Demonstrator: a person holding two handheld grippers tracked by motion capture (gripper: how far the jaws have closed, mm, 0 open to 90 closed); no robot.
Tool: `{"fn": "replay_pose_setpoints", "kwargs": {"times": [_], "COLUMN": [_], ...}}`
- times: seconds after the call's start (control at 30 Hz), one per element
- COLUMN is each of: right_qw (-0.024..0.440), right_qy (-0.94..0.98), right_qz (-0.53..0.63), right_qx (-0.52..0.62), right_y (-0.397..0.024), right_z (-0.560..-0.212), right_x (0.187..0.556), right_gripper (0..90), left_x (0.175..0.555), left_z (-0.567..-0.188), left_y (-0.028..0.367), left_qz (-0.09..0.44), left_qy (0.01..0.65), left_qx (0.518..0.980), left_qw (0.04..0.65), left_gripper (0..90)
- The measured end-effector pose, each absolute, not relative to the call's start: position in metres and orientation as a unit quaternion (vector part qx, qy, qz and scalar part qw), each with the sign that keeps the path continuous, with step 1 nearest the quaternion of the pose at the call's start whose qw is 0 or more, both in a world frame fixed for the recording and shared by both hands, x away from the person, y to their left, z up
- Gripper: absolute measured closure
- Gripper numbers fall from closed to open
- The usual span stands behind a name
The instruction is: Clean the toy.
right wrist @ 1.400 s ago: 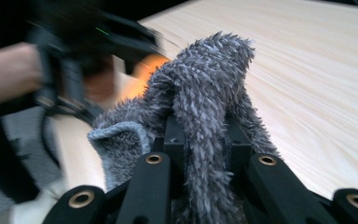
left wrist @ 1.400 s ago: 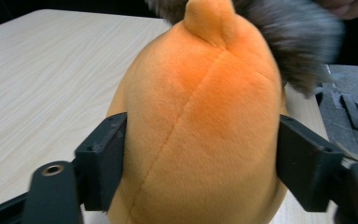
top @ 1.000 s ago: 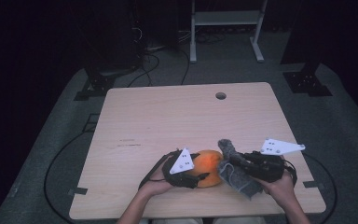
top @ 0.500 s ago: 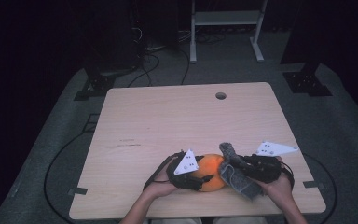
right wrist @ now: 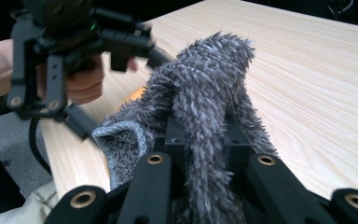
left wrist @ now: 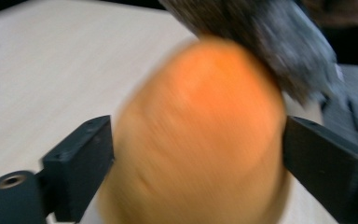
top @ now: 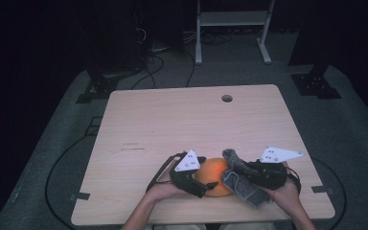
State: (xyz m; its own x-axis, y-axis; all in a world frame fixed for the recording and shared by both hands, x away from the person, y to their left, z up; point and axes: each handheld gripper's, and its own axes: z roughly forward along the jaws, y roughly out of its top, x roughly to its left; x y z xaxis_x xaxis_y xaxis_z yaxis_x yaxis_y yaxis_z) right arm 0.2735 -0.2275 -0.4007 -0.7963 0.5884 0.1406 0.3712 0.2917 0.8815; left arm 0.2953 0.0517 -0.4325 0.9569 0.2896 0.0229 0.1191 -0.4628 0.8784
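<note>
An orange round thing (top: pixel 215 175) lies on the wooden table (top: pixel 172 120) near its front edge. My left gripper (top: pixel 210 175) has its jaws on either side of it. They have just been opening, and in the left gripper view the orange thing (left wrist: pixel 200 140) takes up the whole gap of the left gripper (left wrist: pixel 198 149); blur hides whether the pads touch it. My right gripper (top: pixel 237 173) is shut on a grey fuzzy cloth (top: pixel 242 187), which drapes against the right side of the orange thing. In the right gripper view the cloth (right wrist: pixel 205 79) stands up from the right gripper (right wrist: pixel 203 135).
A small round hole (top: pixel 226 98) sits near the table's far edge. Behind the table a white rack (top: pixel 230 19) and cables (top: pixel 167 52) lie on the dark floor. Bare tabletop stretches to the left and the far side of both hands.
The left gripper has slid right onto the orange thing, and its jaws have spread around it. The right gripper and its grey cloth have sunk slightly against the orange thing.
</note>
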Motion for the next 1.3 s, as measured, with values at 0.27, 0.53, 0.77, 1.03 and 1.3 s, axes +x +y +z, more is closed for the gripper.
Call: {"fn": "replay_pose_setpoints", "kwargs": {"times": [0.27,0.53,0.77,1.03,1.3], "right_qw": [0.085,0.067,0.093,0.073,0.07], "right_qy": [0.783,0.776,0.793,0.79,0.792], "right_qz": [0.514,0.519,0.529,0.514,0.51], "right_qx": [0.34,0.351,0.289,0.327,0.33], "right_y": [-0.256,-0.269,-0.245,-0.261,-0.266], "right_z": [-0.414,-0.419,-0.383,-0.407,-0.413], "right_x": [0.282,0.285,0.268,0.279,0.279], "right_gripper": [76.0,75.9,76.0,75.9,76.0], "left_x": [0.3,0.295,0.287,0.289,0.301], "left_z": [-0.432,-0.437,-0.436,-0.44,-0.445], "left_y": [0.056,0.047,0.041,0.044,0.041], "left_qz": [0.076,0.081,0.098,0.084,0.036], "left_qy": [0.143,0.133,0.105,0.105,0.155], "left_qx": [0.847,0.847,0.853,0.847,0.844], "left_qw": [0.507,0.508,0.502,0.514,0.513], "left_gripper": [10.0,24.8,28.1,27.6,5.4]}}
